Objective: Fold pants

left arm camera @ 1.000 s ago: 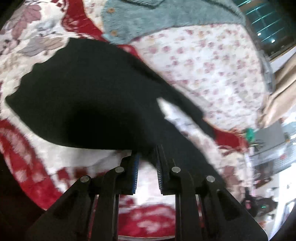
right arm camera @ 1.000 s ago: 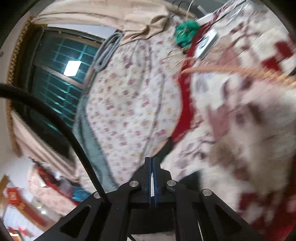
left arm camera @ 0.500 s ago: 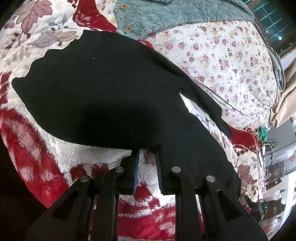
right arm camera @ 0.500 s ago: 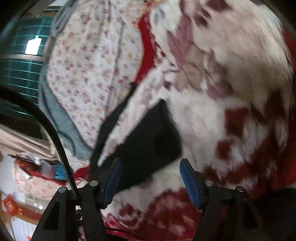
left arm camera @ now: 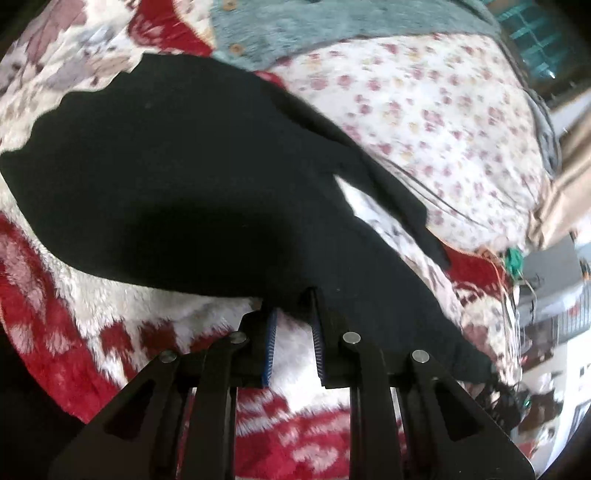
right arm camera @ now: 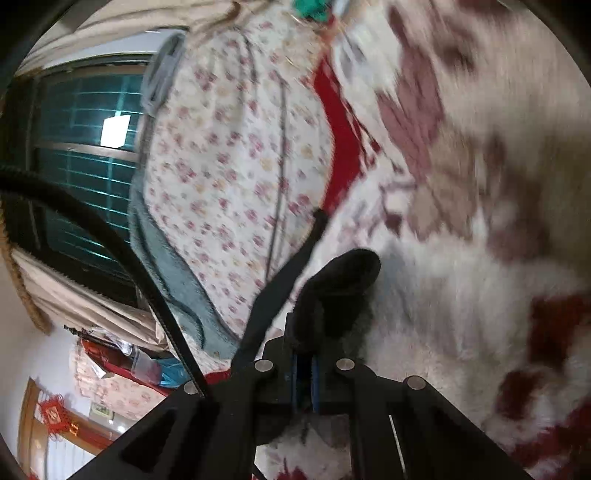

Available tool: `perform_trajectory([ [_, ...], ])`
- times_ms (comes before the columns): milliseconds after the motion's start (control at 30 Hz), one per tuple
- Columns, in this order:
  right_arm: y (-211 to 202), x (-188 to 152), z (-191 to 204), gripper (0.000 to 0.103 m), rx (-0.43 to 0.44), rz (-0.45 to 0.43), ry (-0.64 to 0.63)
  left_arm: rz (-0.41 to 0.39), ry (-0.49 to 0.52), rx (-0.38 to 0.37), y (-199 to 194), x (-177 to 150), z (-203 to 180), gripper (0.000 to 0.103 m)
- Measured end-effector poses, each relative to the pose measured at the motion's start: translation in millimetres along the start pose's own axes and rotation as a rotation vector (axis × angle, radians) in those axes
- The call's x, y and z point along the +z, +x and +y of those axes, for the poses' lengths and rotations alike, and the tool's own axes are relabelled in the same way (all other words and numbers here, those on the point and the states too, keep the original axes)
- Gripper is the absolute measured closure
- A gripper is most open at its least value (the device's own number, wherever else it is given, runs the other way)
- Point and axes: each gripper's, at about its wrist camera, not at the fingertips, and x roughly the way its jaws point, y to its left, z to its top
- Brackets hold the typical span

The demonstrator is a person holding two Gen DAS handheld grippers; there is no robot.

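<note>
Black pants [left arm camera: 177, 177] lie spread on a red and white fluffy blanket [left arm camera: 110, 317], waist to the left and legs running to the right. My left gripper [left arm camera: 293, 317] is at the pants' near edge with a narrow gap between its blue pads; whether cloth sits between them is hidden. My right gripper [right arm camera: 304, 334] is shut on a bunched black leg end of the pants [right arm camera: 340, 280], lifted off the blanket. A black strip of the pants [right arm camera: 288, 273] hangs to its left.
A floral quilt [left arm camera: 424, 103] and a grey-blue fleece garment with buttons [left arm camera: 314, 29] lie beyond the pants. A window [right arm camera: 81, 155] and curtains are at the left of the right wrist view. Clutter and a green item [left arm camera: 513, 258] lie at the bed's right edge.
My right gripper was open over the leg end half a second ago; it has closed on it and lifted it. The left gripper has stayed at the pants' edge.
</note>
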Motion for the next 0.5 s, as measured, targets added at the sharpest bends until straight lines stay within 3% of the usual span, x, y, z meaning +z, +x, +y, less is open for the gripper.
perform_trajectory([
  [200, -9.9, 8.7, -7.6, 0.099, -0.111, -0.012, 0.012, -0.046, 0.004, -0.009, -19.7, -8.1, 6.1, 0.087],
  [267, 7.7, 6.3, -18.6, 0.099, -0.212, 0.067, 0.023, -0.039, -0.018, 0.009, -17.4, -8.2, 13.3, 0.086],
  [367, 17.6, 5.3, -14.2, 0.098, -0.347, 0.091, -0.022, -0.034, -0.027, 0.027, -17.0, -9.3, 22.5, 0.076],
  [500, 18.7, 6.6, -13.4, 0.098, -0.349, 0.108, -0.045, -0.056, -0.043, 0.023, -31.6, -13.0, 36.3, 0.073],
])
